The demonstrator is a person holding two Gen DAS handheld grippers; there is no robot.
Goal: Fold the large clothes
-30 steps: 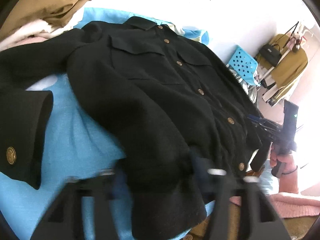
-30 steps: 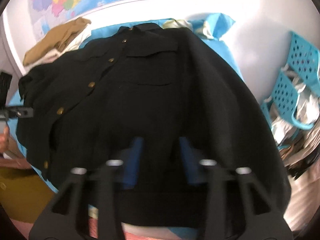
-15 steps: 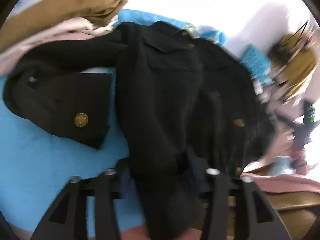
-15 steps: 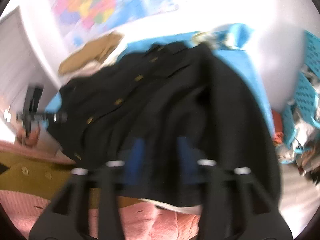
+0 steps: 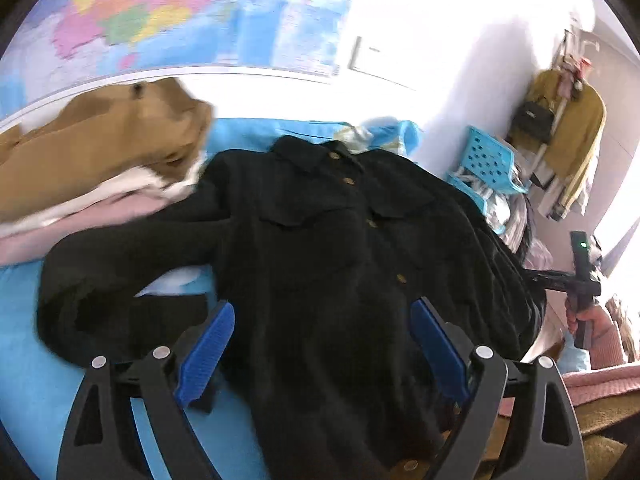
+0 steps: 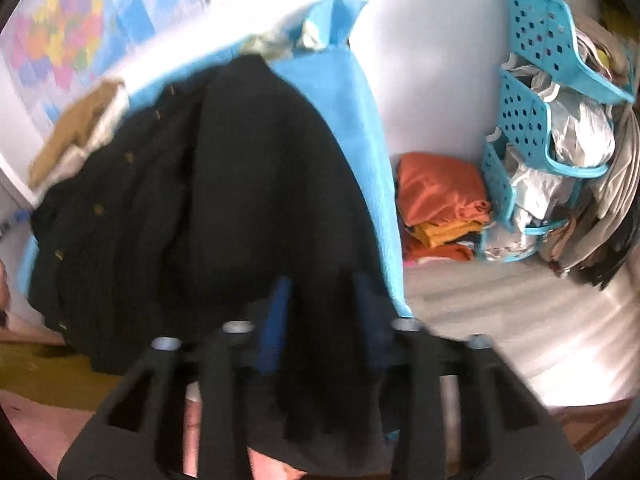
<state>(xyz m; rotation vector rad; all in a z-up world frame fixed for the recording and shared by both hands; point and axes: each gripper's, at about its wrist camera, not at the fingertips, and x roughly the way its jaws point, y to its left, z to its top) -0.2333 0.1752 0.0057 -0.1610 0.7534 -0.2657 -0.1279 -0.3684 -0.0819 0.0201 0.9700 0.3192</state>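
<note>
Jacket [image 5: 340, 264] mostly unfolded on the blue bed [image 5: 36, 364], left gripper [image 5: 322, 344] fingers wide, right gripper [image 6: 320, 304] pinching its hem.

A coloured wall map [image 5: 168, 20] hangs above the blue bed sheet [image 5: 36, 368], tan clothing [image 5: 100, 152] is piled at the far left, turquoise perforated baskets [image 6: 536, 80] stuffed with laundry stand by the wall, and folded orange garments [image 6: 440, 204] lie on the floor.
</note>
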